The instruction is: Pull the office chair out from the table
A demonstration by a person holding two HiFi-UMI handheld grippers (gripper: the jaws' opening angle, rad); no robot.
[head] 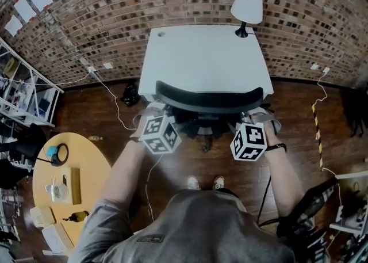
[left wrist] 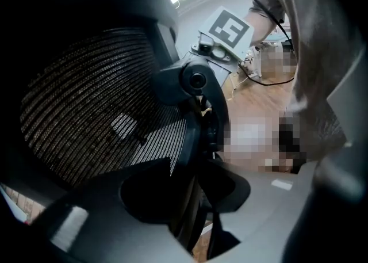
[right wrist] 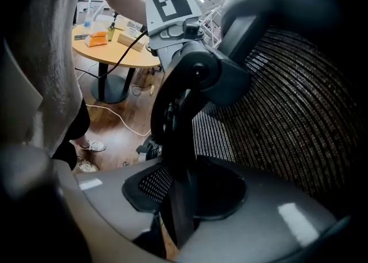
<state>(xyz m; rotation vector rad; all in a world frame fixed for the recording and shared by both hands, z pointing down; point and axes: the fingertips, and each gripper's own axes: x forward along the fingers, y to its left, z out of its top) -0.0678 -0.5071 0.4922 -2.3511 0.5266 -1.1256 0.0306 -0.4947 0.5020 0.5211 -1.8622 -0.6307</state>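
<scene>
Brick wall (head: 144, 3) runs behind a white table (head: 201, 54), with dark wood floor (head: 172, 158) in front of it. The chair (head: 210, 99) is pushed in at the table's near edge. Its curved backrest (head: 210, 96) overlaps that edge in the head view and most of the seat is out of sight below, so the pull has little to show yet.

The left gripper (head: 153, 109) and right gripper (head: 260, 115) sit at the backrest's two ends, level with each other. Taking both sides likely lets the chair roll straight back without swivelling. In the left gripper view the jaws are closed on the backrest's dark side frame (left wrist: 192, 158), with mesh (left wrist: 92, 118) to the left. In the right gripper view the jaws likewise clamp the opposite frame edge (right wrist: 175, 158), with mesh (right wrist: 287, 100) to the right. Each grip is on the rigid rim and not the mesh, which would probably give under the pads.

The person's feet (head: 204, 183) stand just behind the chair, close enough that they may have to step back for it to come out. A lamp (head: 247, 8) stands at the table's far right corner, well apart from the grippers. A yellow round table (head: 86, 170) lies off to the left, clear of a straight backward path.
</scene>
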